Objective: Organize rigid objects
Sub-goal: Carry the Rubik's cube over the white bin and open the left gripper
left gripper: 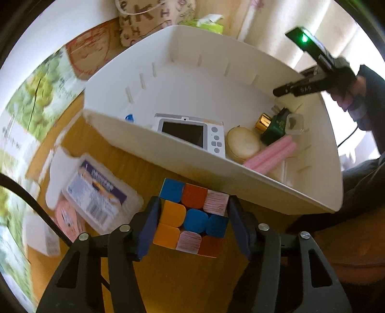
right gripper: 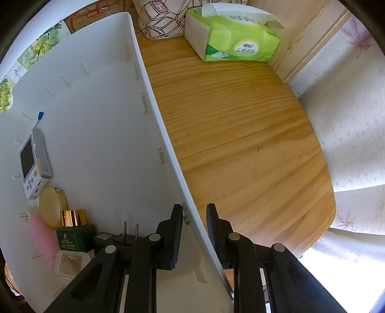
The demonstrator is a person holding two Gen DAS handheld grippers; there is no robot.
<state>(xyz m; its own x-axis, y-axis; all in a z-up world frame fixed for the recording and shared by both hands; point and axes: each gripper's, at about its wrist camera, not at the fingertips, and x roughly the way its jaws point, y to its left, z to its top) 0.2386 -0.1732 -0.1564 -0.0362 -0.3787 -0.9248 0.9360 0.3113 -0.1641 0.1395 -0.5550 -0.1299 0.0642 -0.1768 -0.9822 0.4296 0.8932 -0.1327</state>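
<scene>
My left gripper is shut on a Rubik's cube and holds it above the wooden table, just in front of the white bin's near wall. The bin holds a white handheld device, a round beige compact, a pink tube, a green bottle with a gold cap and a small clear box. My right gripper straddles the bin's right wall, one finger on each side; a gap shows at the wall. It also shows in the left wrist view.
A clear plastic box with a purple label and a pink round item lie left of the cube. A green tissue pack and a patterned bag stand at the table's back. A black plug lies in the bin.
</scene>
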